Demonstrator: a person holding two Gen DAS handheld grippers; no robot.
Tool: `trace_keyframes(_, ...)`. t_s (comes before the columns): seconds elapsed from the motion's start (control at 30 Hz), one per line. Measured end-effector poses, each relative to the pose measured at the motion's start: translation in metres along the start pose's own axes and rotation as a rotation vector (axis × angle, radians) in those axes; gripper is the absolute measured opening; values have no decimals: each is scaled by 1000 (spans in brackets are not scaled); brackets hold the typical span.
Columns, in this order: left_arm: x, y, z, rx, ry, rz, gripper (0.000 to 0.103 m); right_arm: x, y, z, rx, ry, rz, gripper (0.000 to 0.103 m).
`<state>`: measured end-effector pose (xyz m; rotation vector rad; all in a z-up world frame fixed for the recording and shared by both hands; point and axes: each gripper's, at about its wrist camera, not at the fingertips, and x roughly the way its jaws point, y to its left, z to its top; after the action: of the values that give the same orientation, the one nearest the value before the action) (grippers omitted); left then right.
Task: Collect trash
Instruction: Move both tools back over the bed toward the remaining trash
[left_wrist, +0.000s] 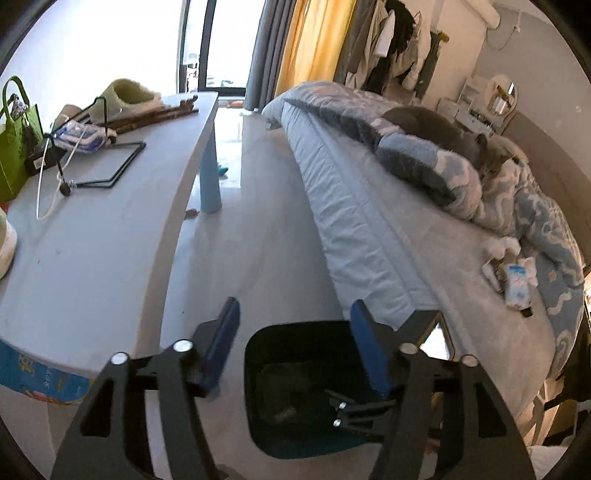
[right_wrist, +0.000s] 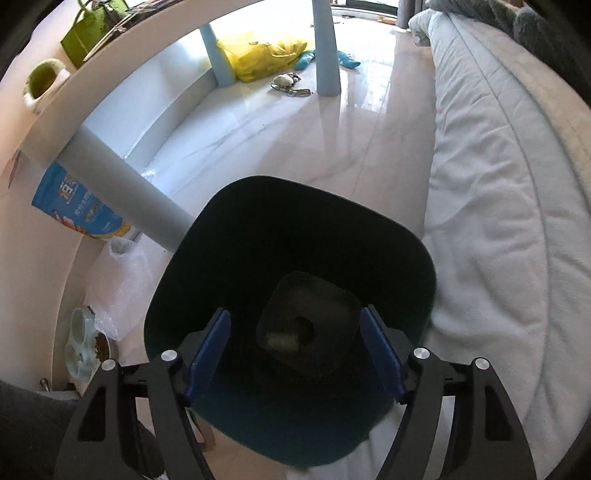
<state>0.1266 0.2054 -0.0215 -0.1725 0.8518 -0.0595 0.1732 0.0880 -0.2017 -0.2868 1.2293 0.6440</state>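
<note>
Right gripper: jaws wide, nothing between, poised over the dark bin; pale scrap lying at the bin's bottom. Left gripper: jaws wide too, holding nothing, above the bin's near-left rim. Table left, bed right, bin on the floor between. Wrappers on the bed, far right.

We see left gripper with blue pads apart, nothing between them, above dark bin on pale floor. Right gripper reaches into bin from right. Pale table at left carries green bag and black wire stand. On bed, grey cat lies among blankets; small wrappers near edge.
</note>
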Motion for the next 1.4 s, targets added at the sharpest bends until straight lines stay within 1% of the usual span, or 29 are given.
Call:
trace_keyframes(0.07, -4, -6, 3, 18, -19, 7, 71, -12, -1, -1, -5, -24, 3, 74)
trace_keyframes(0.23, -10, -26, 9, 48, -65, -19, 76, -51, -11, -6, -2, -123, 47, 74)
trace_keyframes(0.33, -11, -39, 12, 60, -81, -31, 80, -73, -18, -7, -1, -176, 54, 74)
trace_keyframes(0.37, -11, -43, 13, 63, -85, -37, 83, -81, -21, -8, 4, -196, 66, 74)
trace_keyframes(0.4, -12, -47, 14, 62, -92, -44, 88, -89, -24, -9, 8, -217, 80, 74)
trace_keyframes(0.47, -14, -53, 16, 56, -111, -54, 93, -100, -28, -10, 6, -245, 93, 75)
trace_keyframes(0.5, -15, -57, 17, 56, -117, -59, 94, -105, -30, -11, 3, -257, 93, 77)
trace_keyframes(0.57, -16, -66, 18, 71, -130, -56, 95, -117, -35, -14, -1, -286, 79, 87)
trace_keyframes(0.63, -14, -74, 18, 85, -136, -50, 96, -126, -41, -17, -1, -312, 67, 91)
trace_keyframes(0.83, -7, -94, 18, 104, -127, -58, 97, -151, -62, -30, 6, -375, 29, 92)
trace_keyframes(0.97, -4, -106, 18, 107, -125, -71, 97, -162, -80, -39, 28, -397, 26, 92)
trace_keyframes(1.23, 4, -136, 14, 142, -107, -91, 97, -180, -111, -61, 63, -430, -31, 92)
trace_keyframes(1.4, 10, -155, 11, 160, -96, -111, 97, -192, -137, -79, 99, -458, -44, 92)
